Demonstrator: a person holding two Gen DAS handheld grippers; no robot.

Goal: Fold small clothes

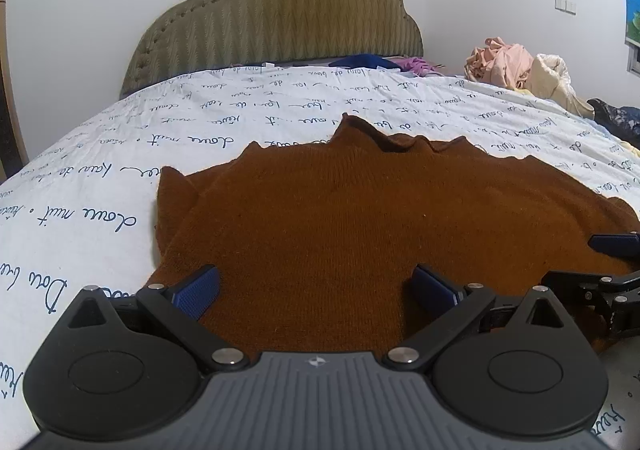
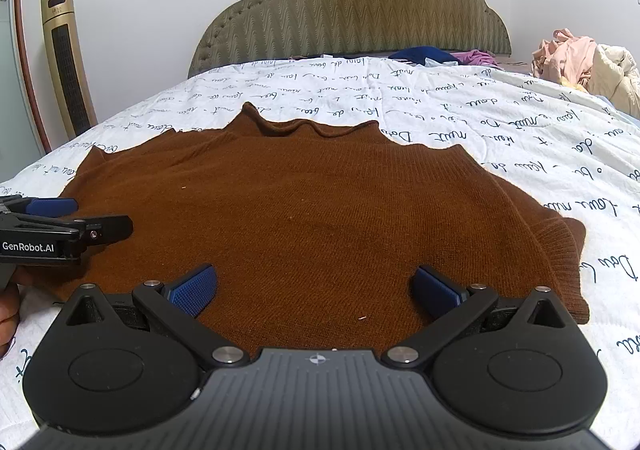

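Nearest the lens, low in the left wrist frame, the left tool stands released, its blue pads spread wide over the brown sweater and pinching nothing. In the right wrist frame the right tool is likewise released above the sweater's near hem. The sweater lies flat mid-frame on the bed, collar pointing to the headboard, with both sleeves apparently already turned in along its sides. By my reading, the sleeve folds are done and the lengthwise fold, hem to collar, is left. Further garments wait in the upper right, unfolded.
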